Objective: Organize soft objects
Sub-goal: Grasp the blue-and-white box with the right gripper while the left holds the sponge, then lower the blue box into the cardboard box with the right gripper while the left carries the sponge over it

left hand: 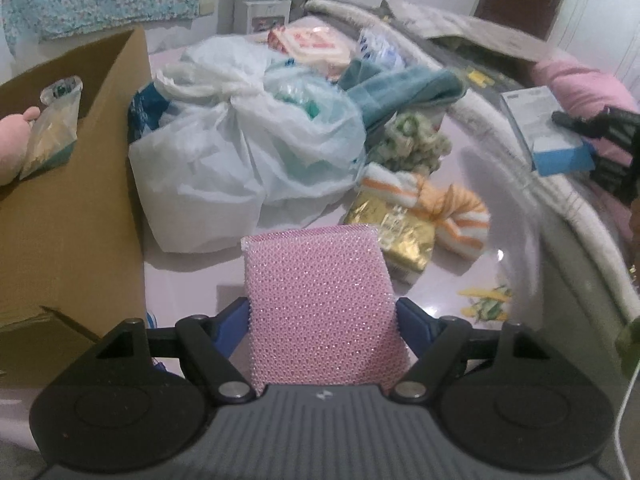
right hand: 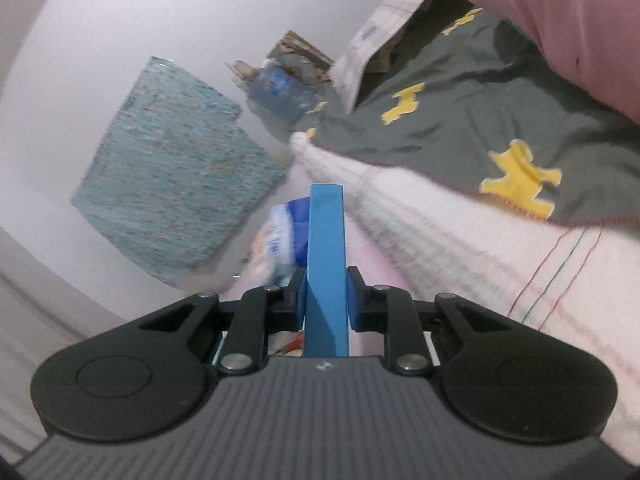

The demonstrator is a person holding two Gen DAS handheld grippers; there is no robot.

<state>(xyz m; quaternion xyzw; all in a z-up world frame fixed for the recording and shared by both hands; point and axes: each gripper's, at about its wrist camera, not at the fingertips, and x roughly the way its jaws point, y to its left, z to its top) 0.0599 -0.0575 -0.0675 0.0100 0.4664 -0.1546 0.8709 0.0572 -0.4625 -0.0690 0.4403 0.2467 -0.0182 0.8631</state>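
Note:
My left gripper (left hand: 322, 312) is shut on a pink mesh sponge (left hand: 320, 304), held above the pale table just right of an open cardboard box (left hand: 76, 208). The box holds a pink plush (left hand: 14, 140) and a small clear bag (left hand: 54, 128). Ahead lie a knotted white plastic bag (left hand: 248, 140), a teal towel (left hand: 400, 92), a green-white fluffy item (left hand: 412, 140), an orange-striped cloth (left hand: 452, 208) and a gold packet (left hand: 392, 232). My right gripper (right hand: 323, 300) is shut on a flat blue box (right hand: 326, 272), also seen at the right of the left wrist view (left hand: 548, 132).
A bed with a white blanket (right hand: 440, 232), a grey quilt with yellow shapes (right hand: 480, 120) and a pink pillow (right hand: 560, 20) runs along the right. A teal patterned cloth (right hand: 168, 172) hangs on the wall. A water bottle (right hand: 276, 92) stands at the back.

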